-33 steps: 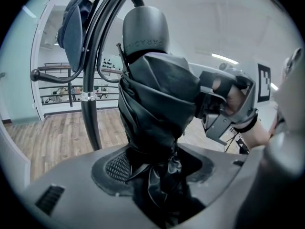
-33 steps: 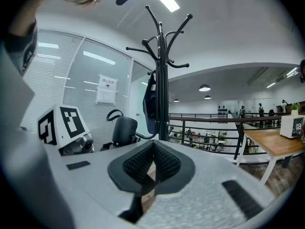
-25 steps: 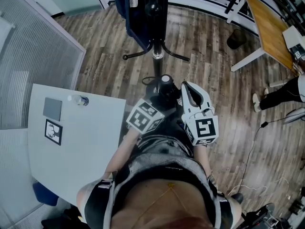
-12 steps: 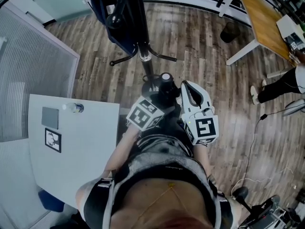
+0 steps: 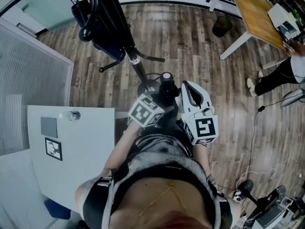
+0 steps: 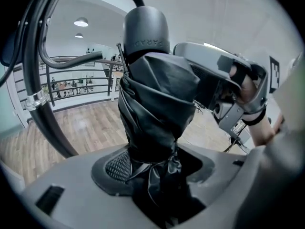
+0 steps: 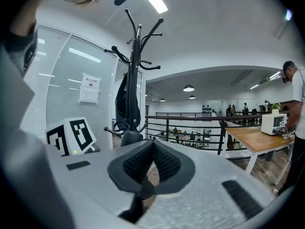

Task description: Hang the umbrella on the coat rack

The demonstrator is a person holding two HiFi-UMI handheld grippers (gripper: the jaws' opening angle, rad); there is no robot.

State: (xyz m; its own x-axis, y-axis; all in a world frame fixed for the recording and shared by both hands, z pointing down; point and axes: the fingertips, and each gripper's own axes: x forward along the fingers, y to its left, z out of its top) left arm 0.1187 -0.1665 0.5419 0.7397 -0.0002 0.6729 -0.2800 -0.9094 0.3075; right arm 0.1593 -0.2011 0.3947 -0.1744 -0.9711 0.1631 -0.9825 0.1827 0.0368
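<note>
The left gripper [image 6: 153, 173] squeezes the black umbrella [image 6: 155, 104] upright, ready for the coat rack [image 5: 110, 30] at upper left. The right gripper [image 7: 151, 166] is pinched together, empty.

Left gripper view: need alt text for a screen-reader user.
The left gripper clamps a folded black umbrella that stands upright, filling the centre. The right gripper sits close on its right, the coat rack curves past at left, with wooden floor and a railing behind.
</note>
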